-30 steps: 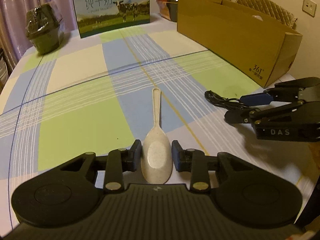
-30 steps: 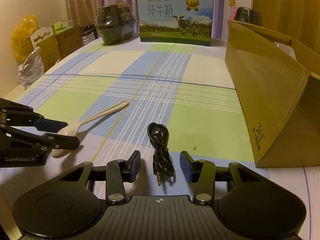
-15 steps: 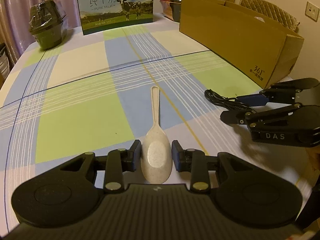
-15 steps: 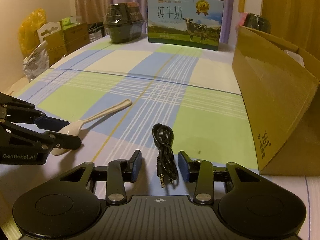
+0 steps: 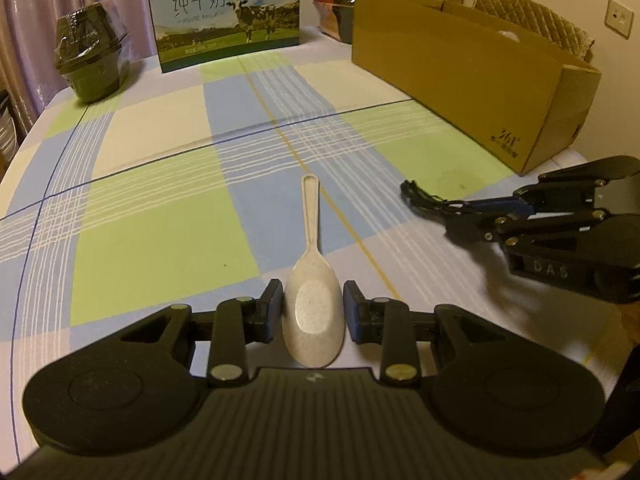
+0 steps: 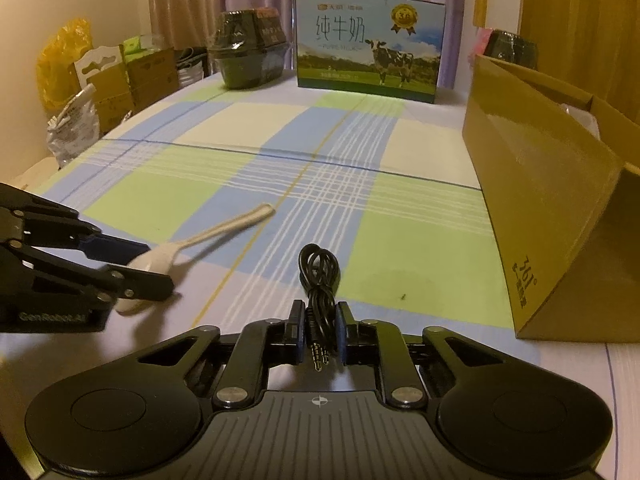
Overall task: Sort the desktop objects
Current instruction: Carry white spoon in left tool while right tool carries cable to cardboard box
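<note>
A beige spoon (image 5: 313,276) points away from me over the checked tablecloth (image 5: 160,240). My left gripper (image 5: 312,300) is shut on its bowl, one pad against each side. In the right wrist view, that spoon (image 6: 224,232) sticks out of the left gripper (image 6: 154,266) at the left. A coiled black audio cable (image 6: 318,268) lies ahead of my right gripper (image 6: 319,320), which is shut on its plug end. The two jack plugs poke back between the pads. From the left wrist, the right gripper (image 5: 460,218) is at the right with the cable (image 5: 420,198) in its tips.
A long open cardboard box (image 5: 472,80) (image 6: 540,208) runs along the right side of the table. A milk carton box (image 5: 228,12) (image 6: 370,48) stands at the far edge, with dark wrapped containers (image 5: 90,64) (image 6: 250,56) beside it. Boxes and bags (image 6: 100,84) sit off the table's left.
My right gripper's fingers have closed in from wide apart onto the cable's plug end. The left gripper has kept hold of the spoon, which moves with it as the view shifts.
</note>
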Demonstrator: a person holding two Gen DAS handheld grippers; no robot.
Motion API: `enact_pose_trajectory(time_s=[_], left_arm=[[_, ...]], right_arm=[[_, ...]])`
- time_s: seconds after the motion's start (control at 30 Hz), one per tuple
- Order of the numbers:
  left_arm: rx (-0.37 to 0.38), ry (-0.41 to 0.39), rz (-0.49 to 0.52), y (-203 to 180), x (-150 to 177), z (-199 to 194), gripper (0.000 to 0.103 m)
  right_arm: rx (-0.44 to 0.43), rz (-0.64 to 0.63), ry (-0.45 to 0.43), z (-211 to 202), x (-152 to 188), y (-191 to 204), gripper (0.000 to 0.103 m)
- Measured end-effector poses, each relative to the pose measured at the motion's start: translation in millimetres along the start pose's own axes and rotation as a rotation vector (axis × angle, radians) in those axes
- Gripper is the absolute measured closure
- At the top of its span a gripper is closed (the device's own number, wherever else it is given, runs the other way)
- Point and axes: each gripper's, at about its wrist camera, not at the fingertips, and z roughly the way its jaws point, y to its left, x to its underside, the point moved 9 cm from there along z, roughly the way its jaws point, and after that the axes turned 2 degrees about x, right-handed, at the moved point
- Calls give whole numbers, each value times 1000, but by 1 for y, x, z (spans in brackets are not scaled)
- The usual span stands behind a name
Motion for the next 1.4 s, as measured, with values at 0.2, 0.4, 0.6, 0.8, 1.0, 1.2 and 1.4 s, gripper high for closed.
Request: enact_pose_trajectory(time_s=[0.2, 0.4, 0.6, 0.8, 1.0, 1.2, 1.4], left_arm=[[4, -18, -33, -15, -3, -13, 76], [-1, -32, -49, -25, -2, -29, 76], [-4, -52, -56, -33, -4, -44, 76], [-15, -69, -63, -37, -17, -54, 76], [-28, -79, -86, -42, -32, -63, 76], [-29, -84, -98, -51, -45, -71, 76], [-23, -97, -96, -63, -55, -77, 76]], right_arm=[[10, 44, -19, -21, -3, -2, 91], [18, 73, -34, -43, -2, -6, 92], [18, 89, -56, -60, -5, -6, 92], [24, 102, -84, -72, -13, -7, 92], [34, 121, -118, -85, -26, -12, 92], [32, 144, -152, -100, -36, -17, 92], [40, 166, -178, -114, -43, -27, 92]])
